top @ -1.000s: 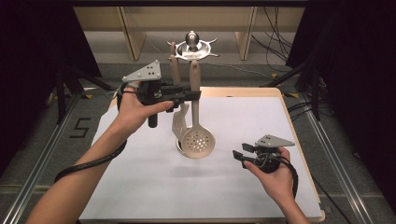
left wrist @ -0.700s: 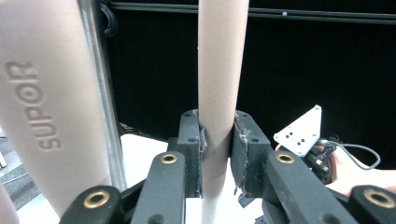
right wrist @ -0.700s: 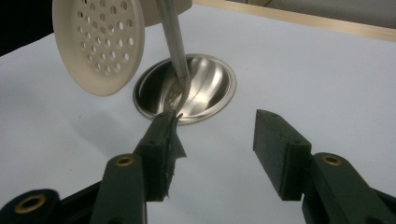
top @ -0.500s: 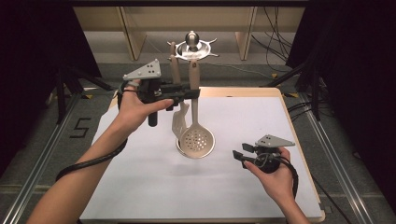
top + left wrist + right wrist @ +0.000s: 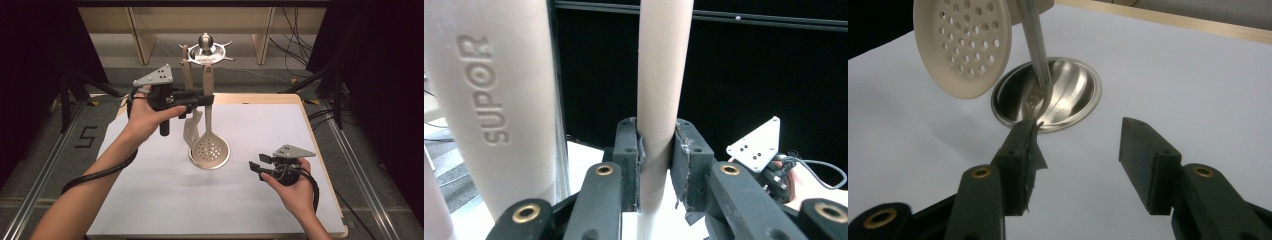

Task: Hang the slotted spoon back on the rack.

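The right gripper [image 5: 1078, 155], jaws apart, faces a perforated skimmer [image 5: 965, 42] hanging beside a steel base [image 5: 1073, 95].

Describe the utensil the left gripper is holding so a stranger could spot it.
On the white table, a metal stand hangs beige utensils over its round base. The left gripper clamps the skimmer by its handle: its round head full of holes, unlike the slotted turner beside it.

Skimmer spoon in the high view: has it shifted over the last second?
No. The skimmer spoon, clamped by the left gripper, hangs with its perforated head over the round steel base of the utensil rack, just as in both earlier pictures.
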`<action>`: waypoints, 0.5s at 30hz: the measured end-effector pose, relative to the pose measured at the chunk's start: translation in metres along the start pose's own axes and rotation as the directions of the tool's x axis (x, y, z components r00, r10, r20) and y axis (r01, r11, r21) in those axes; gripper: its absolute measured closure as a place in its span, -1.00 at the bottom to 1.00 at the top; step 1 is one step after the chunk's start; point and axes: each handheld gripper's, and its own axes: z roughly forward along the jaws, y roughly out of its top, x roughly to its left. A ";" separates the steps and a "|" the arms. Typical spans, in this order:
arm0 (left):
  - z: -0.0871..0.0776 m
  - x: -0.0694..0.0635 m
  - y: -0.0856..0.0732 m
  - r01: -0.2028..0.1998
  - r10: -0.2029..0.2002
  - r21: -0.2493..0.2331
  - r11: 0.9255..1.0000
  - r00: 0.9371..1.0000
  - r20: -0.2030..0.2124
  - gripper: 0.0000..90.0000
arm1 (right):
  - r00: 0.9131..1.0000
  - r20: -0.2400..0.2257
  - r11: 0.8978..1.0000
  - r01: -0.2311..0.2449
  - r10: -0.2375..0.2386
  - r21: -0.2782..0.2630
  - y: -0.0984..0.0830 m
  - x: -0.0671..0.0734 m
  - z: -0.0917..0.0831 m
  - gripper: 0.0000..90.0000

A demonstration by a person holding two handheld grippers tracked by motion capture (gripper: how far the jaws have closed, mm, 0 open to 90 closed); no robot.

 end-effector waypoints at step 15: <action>-0.006 -0.009 -0.006 -0.044 0.044 -0.003 0.999 0.994 -0.102 0.42 | 1.000 -0.005 1.000 -0.006 0.006 0.018 -0.001 0.002 0.000 0.12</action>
